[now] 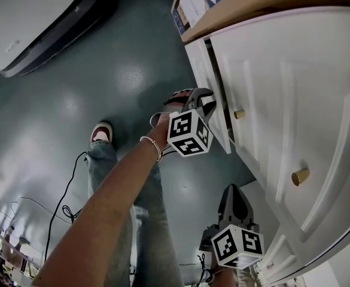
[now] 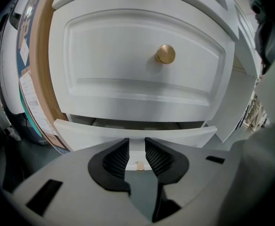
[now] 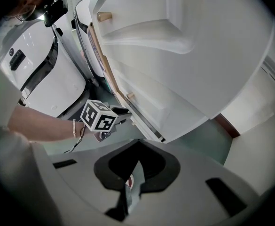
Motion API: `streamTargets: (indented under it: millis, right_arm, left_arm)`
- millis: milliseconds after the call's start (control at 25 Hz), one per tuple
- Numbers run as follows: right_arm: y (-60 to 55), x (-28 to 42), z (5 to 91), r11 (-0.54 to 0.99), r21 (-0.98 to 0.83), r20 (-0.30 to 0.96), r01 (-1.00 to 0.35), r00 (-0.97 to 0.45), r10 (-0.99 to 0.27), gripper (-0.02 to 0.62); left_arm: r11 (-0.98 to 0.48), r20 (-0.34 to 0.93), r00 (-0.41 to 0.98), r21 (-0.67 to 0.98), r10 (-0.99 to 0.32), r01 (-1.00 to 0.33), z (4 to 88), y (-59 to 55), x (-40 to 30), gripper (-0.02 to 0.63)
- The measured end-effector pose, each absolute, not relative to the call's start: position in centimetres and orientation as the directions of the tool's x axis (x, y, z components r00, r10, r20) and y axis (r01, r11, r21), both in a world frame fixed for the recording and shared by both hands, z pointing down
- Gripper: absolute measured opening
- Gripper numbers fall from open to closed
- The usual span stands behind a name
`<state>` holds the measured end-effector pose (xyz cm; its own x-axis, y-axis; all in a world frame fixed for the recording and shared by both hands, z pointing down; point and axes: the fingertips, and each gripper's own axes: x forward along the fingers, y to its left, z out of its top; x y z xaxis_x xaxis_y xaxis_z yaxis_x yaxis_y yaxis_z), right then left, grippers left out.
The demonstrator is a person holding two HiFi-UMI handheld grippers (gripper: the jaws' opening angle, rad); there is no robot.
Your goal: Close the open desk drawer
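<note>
The white desk point(image 1: 294, 70) has smooth, painted drawer fronts with raised arched panels, and it stands over a glossy grey-green floor point(image 1: 103, 82). Its open drawer point(image 2: 137, 134) juts out slightly below a shut one, with a dark gap above its flat top edge. The left gripper point(image 2: 136, 146) is released, its ribbed black pads spread on either side of the drawer's small round brass knob point(image 2: 139, 165) without touching it. The right gripper point(image 3: 137, 147) is clenched and empty.

Drawer point(image 2: 104, 132) interior only a dark slit at centre, its knob point(image 2: 138, 165) a sliver between the left gripper's point(image 2: 137, 147) pads point(image 2: 116, 157), cardboard box point(image 1: 264, 2) cut by upper edge, labels unreadably small, hand under right gripper point(image 1: 234, 190) cropped at bottom.
</note>
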<state>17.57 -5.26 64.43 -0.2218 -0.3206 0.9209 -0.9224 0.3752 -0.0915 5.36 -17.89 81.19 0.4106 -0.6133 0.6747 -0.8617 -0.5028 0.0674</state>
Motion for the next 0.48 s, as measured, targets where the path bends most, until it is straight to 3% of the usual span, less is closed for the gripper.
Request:
streamTargets:
  millis: [480]
  right_arm:
    - [-4.7, 18.8, 64.5, 0.353, -0.083, 0.924, -0.932, -0.204, -0.323, 0.006]
  left_arm:
    - [-0.547, 0.671, 0.418, 0.022, -0.613, -0.837, 81.1, -20.6, 6.9, 0.121]
